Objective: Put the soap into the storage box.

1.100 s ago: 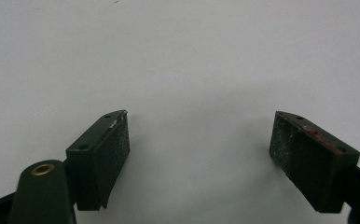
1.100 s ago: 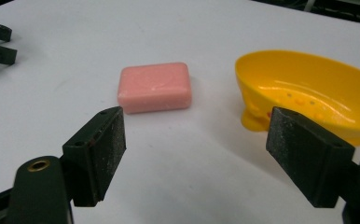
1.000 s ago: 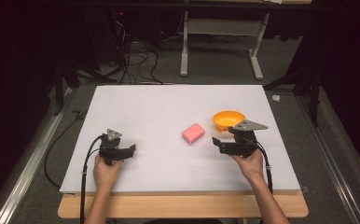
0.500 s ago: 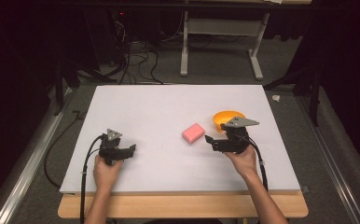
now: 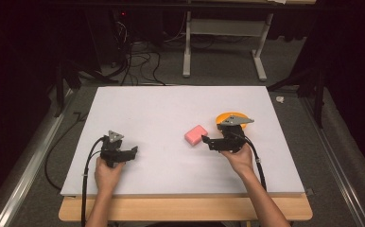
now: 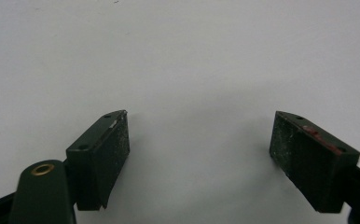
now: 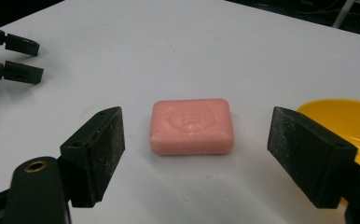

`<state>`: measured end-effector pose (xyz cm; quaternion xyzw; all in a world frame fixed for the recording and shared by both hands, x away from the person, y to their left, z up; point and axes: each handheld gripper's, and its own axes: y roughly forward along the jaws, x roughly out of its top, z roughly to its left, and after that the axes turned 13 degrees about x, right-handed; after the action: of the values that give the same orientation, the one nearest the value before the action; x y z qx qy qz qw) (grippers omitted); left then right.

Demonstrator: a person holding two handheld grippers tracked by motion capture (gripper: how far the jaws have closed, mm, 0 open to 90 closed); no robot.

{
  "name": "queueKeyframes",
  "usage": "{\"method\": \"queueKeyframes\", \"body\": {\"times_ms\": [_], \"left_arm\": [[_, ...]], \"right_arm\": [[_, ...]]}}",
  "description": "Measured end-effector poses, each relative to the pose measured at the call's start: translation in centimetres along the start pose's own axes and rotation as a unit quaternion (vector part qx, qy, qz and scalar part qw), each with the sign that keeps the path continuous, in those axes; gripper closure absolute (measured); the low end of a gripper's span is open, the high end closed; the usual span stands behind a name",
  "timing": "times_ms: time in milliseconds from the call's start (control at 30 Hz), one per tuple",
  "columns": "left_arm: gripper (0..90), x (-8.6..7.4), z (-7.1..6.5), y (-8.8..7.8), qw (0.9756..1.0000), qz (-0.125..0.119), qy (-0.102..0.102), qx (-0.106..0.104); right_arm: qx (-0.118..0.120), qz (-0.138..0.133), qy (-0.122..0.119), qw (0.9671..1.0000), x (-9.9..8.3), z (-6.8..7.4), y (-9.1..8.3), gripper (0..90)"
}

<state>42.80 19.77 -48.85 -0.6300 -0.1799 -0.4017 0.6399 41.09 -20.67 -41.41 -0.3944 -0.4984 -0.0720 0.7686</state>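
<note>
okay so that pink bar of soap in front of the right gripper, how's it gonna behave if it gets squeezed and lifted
The pink soap bar looks solid and blocky, so it probably stays stiff and lies flat without rolling. Its smooth, rounded edges could make it slip between the fingers unless it is squeezed across its flat sides. It seems small, so likely light.

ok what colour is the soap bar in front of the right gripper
Pink; the soap bar shows best in the right gripper view.

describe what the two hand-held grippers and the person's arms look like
Both are black. The left hand-held gripper and right hand-held gripper each carry a grey three-cornered plate on top and trail a black cable. Their jaws end in flat rectangular pads, scuffed with pale specks. The forearms are bare, with no sleeves in view.
</note>
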Motion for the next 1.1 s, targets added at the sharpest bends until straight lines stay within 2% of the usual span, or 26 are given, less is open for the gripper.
{"method": "queueKeyframes", "body": {"times_ms": [400,567,667,933,1100], "left_arm": [[20.4,0.0,0.0,0.0,1.0000,0.000,0.000,0.000],[20.4,0.0,0.0,0.0,1.0000,0.000,0.000,0.000],[20.4,0.0,0.0,0.0,1.0000,0.000,0.000,0.000],[20.4,0.0,0.0,0.0,1.0000,0.000,0.000,0.000],[20.4,0.0,0.0,0.0,1.0000,0.000,0.000,0.000]], "right_arm": [[0.003,0.016,0.003,0.9999,0.0,-0.1,2.2,19.2],[0.006,0.014,0.006,0.9999,0.0,-0.4,2.6,18.3],[0.008,0.015,0.011,0.9998,0.2,-0.5,2.8,17.2],[0.009,0.025,0.002,0.9997,1.1,-0.3,4.2,15.9],[0.008,0.033,0.010,0.9994,1.0,-0.4,5.0,14.9]]}}
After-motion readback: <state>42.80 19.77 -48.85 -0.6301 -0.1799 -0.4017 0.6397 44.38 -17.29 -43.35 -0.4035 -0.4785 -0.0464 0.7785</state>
